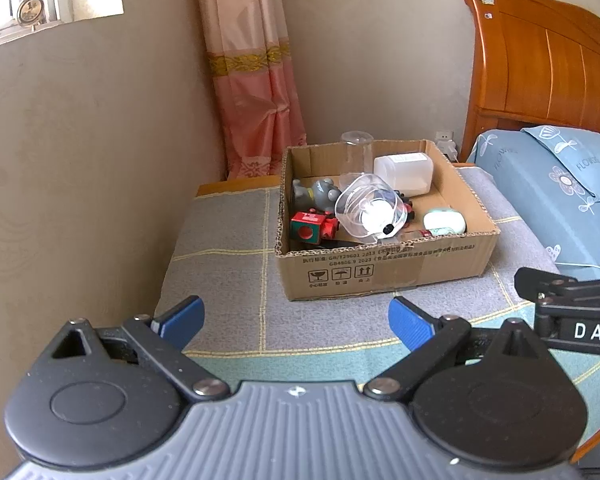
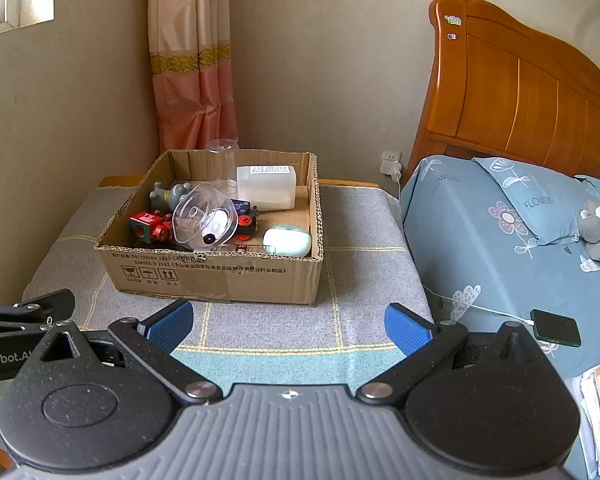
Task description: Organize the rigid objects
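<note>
Both claws — left gripper (image 1: 296, 322) and right gripper (image 2: 288, 324) — gape empty, near the cardboard box (image 1: 384, 268); next, probably pick the clear cup (image 1: 370, 210).

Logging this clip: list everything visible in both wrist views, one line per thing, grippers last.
cardboard box: 1, brown, open, on the grey mat
clear plastic cup: 1, transparent, on its side in the box
upright clear cup: 1, transparent, back of the box
white plastic container: 1, translucent white, lying at the box's back right
grey animal toy: 1, grey, box back left
red cube toy: 1, red and green, box front left
mint green case: 1, pale green, box front right
grey mat: 1, grey with yellow lines, under the box
phone: 1, dark, on the bed, cable attached
curtain: 1, pink, corner
headboard: 1, orange wood
left gripper: 1, blue pads, open
right gripper: 1, blue pads, open
</note>
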`<state>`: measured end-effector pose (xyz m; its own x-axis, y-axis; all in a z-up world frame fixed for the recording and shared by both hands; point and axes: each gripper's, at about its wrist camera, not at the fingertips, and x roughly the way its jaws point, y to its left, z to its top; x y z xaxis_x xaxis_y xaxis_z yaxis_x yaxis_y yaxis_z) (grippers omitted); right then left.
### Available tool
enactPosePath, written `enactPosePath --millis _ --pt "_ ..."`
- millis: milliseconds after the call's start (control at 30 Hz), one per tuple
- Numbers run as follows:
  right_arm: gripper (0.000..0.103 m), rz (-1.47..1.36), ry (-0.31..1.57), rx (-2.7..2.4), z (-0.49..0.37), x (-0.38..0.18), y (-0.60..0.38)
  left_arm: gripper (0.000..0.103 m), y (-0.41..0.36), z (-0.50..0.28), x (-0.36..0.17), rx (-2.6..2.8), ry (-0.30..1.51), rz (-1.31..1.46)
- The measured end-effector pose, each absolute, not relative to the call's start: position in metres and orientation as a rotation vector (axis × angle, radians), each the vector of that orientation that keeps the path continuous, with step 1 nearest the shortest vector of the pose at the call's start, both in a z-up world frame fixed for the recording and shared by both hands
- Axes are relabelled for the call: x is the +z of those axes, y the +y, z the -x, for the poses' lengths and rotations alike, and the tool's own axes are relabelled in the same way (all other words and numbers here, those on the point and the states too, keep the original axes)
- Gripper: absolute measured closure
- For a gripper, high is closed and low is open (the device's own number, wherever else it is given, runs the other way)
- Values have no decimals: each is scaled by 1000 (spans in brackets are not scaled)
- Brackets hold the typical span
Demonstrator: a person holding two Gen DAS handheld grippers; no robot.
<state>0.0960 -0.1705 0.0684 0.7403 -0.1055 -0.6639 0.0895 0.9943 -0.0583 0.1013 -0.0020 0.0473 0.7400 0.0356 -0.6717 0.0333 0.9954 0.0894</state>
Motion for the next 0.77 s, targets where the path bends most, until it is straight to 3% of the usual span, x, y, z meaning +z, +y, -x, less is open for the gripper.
enactPosePath --millis 767 --pt "0 25 727 -111 -97 71 -170 5 -3 -101 48 1 740 -94"
